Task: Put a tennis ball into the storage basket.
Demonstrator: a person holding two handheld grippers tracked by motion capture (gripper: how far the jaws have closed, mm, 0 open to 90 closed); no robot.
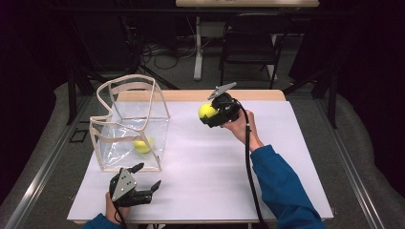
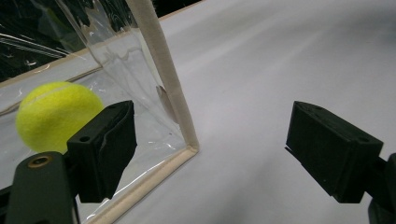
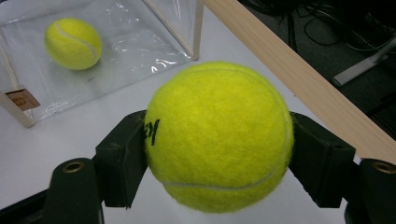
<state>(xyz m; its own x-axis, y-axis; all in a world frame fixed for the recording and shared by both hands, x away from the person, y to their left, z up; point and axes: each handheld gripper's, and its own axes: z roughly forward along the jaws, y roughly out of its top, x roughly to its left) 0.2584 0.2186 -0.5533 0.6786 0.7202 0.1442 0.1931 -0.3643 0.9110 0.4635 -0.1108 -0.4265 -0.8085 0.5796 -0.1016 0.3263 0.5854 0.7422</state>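
Two tennis balls are involved: one tennis ball (image 3: 218,137) is clamped across its middle between the jaws of the right tool (image 1: 213,113), which is held raised above the far part of the desk (image 1: 286,157), and a second ball (image 1: 143,144) rests on the floor of the clear bag (image 1: 111,138) at the left. The held ball is judged to be light, springy and felt-covered, so slip is unlikely while the pads are kept on its widest girth; an off-centre grip is expected to squeeze it out sideways. The bag is made of thin transparent film with a cream fabric trim (image 2: 161,70) and stands open at the top; its walls are judged soft and easily dented or tipped. The left tool (image 1: 137,188) is positioned just beside the near corner of the bag with its jaws spread wide and nothing between them. The upper rim of the bag stands between the held ball and the inside, so it is judged that the ball must be carried over that rim. Chairs and cables are located beyond the desk, well apart from the work
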